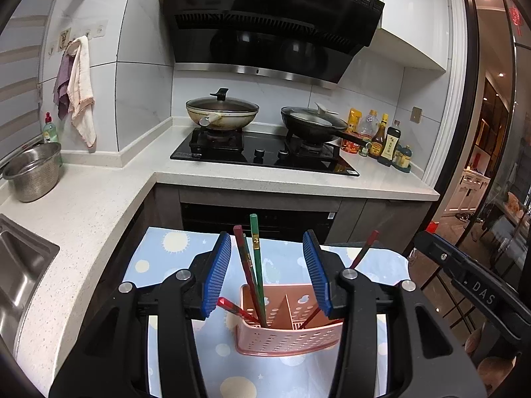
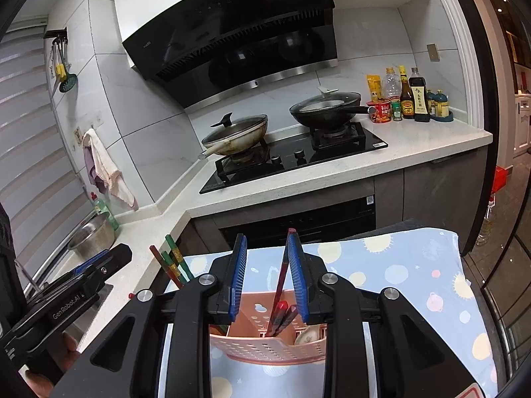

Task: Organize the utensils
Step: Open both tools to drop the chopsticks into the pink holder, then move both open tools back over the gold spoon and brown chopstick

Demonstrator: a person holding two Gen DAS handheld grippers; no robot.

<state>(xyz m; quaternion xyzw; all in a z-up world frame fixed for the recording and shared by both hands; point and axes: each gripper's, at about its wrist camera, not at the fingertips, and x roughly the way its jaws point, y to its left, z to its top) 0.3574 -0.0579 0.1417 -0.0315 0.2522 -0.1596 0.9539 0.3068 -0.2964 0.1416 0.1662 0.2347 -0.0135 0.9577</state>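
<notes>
A pink perforated utensil holder stands on a blue patterned cloth; it also shows in the right wrist view. Green and red chopsticks stand in its left compartment, and a red one leans in the right. My left gripper is open above the holder, touching nothing. My right gripper is open over the right compartment; a red chopstick leans against its right pad, with two more red ends below. A white spoon lies in the holder.
A white counter runs left and behind, with a steel sink, a colander, a hob with two lidded pans and sauce bottles. A range hood hangs above. Dark cabinets lie beyond the cloth.
</notes>
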